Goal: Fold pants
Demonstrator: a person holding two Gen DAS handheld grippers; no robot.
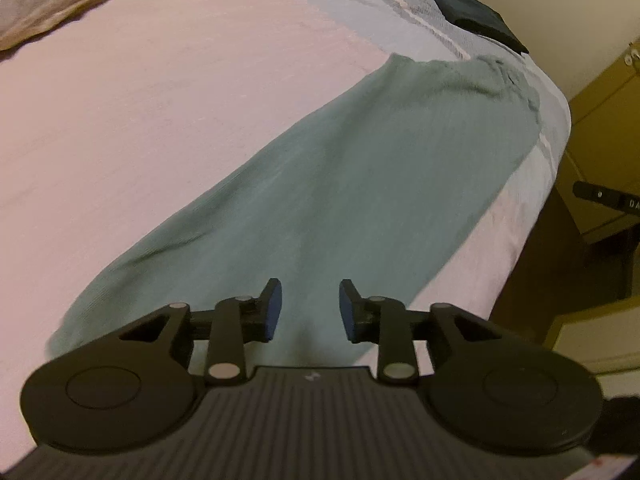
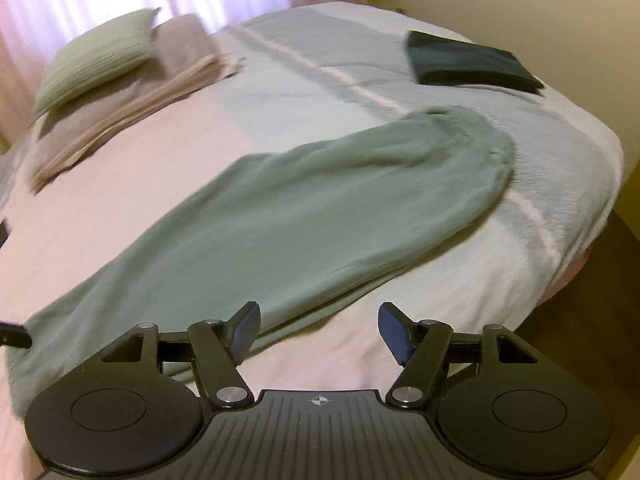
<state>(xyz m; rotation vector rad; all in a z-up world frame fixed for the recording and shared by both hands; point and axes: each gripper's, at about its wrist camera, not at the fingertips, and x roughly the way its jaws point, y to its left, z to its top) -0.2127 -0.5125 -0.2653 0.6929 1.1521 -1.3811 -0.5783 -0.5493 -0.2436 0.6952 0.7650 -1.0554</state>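
Note:
Sage green pants (image 1: 340,184) lie flat on the bed, folded lengthwise, stretching from the near left to the gathered waistband at the far right. My left gripper (image 1: 310,312) hovers open over the near leg end of the pants, nothing between its blue pads. In the right wrist view the same pants (image 2: 304,208) run diagonally across the bed. My right gripper (image 2: 318,330) stands open just short of the pants' near edge, over the pink cover, holding nothing.
A folded dark green garment (image 2: 472,64) sits at the bed's far right corner, also visible as the dark garment (image 1: 476,10). A green pillow (image 2: 96,56) and folded beige blankets (image 2: 132,100) lie at the far left. The bed edge (image 1: 520,240) drops off right beside a wooden cabinet (image 1: 608,128).

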